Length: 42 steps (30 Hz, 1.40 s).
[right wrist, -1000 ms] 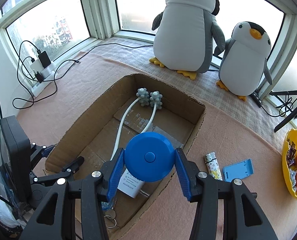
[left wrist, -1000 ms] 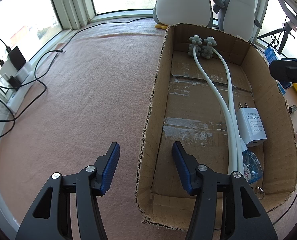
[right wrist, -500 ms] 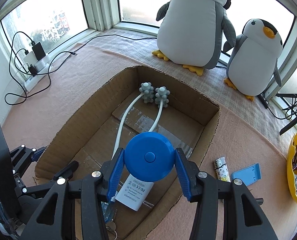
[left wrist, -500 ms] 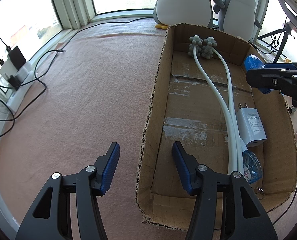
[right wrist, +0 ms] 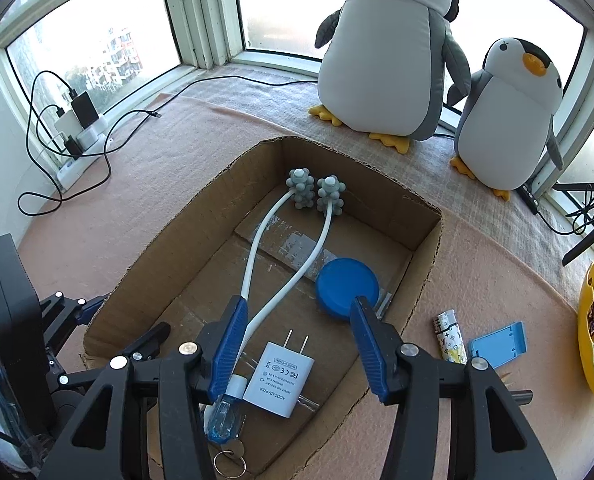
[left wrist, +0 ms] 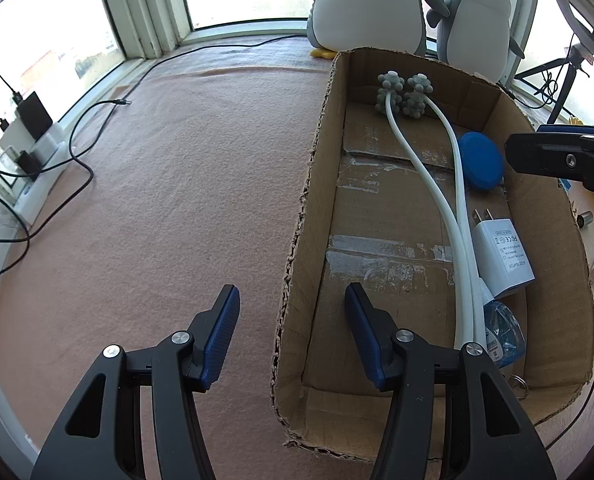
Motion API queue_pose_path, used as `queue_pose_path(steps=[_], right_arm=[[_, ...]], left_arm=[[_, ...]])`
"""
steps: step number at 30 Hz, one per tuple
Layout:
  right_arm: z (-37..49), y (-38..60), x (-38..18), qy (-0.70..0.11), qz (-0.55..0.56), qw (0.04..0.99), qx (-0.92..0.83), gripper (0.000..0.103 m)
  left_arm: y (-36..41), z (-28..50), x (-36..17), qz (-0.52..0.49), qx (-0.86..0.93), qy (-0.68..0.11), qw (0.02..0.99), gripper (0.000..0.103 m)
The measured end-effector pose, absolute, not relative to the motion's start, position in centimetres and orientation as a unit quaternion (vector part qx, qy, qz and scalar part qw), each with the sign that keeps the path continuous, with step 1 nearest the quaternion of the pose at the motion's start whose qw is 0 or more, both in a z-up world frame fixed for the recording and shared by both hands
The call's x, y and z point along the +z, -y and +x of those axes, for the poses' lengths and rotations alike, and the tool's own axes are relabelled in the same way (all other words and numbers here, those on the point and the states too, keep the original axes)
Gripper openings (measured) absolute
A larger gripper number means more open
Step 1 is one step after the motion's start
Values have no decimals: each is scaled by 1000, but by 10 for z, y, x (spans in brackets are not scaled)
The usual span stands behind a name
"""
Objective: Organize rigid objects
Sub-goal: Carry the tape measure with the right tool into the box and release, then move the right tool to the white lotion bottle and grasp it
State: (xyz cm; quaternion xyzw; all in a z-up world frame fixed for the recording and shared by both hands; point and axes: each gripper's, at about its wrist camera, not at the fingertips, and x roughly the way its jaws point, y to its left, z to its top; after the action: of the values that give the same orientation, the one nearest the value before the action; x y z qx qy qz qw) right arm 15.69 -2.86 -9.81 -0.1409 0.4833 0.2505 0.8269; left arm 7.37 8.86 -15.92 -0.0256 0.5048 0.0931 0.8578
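Opening over the cardboard box (right wrist: 425, 248), the right gripper (right wrist: 297, 332) is empty; blue disc (right wrist: 347, 286) lies inside; left gripper (left wrist: 291, 334) straddles the box wall, pads apart.

Blue round case (right wrist: 347, 286) lies in the cardboard box (right wrist: 429, 264), jaws opening above.

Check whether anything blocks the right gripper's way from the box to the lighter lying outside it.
The cardboard box's side wall stands between the right gripper, hanging over the box interior with jaws opening and empty, and the lighter on the mat. The gripper must pass over that wall; nothing else visible intervenes.
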Motion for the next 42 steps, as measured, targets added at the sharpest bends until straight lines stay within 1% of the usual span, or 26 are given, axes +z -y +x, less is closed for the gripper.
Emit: queue_pose_path(steps=[6,11,19,24,28,29,33,35,42], right_arm=[[144,47,-80,-479,-131,835,238,49],[129,81,-57,-476,-109,847,210,49],[91,147,-11,-459,-87,874,134,50],[59,182,21,-446,-87,887,82,51],[34,203,40,-439,-89,892,52,61],[29,207,43,-438,-90,893,46,61],[14,222,40,-439,-84,893,39,62],[10,229,31,-446,-80,890,42,64],[28,257,-25,-491,-28,869,53,65]], left_arm=[[-88,73,-159,-22,90,-505,858,55],[-89,75,-158,-17,84,-506,858,55],[-85,79,-157,4,75,-508,858,55],[-88,81,-157,-1,65,-515,855,55],[-92,81,-158,-7,60,-518,853,55],[-93,81,-158,-8,60,-519,853,55],[-91,81,-158,-3,64,-518,853,55],[-89,81,-158,0,68,-517,853,55],[-86,79,-157,0,79,-517,852,55]])
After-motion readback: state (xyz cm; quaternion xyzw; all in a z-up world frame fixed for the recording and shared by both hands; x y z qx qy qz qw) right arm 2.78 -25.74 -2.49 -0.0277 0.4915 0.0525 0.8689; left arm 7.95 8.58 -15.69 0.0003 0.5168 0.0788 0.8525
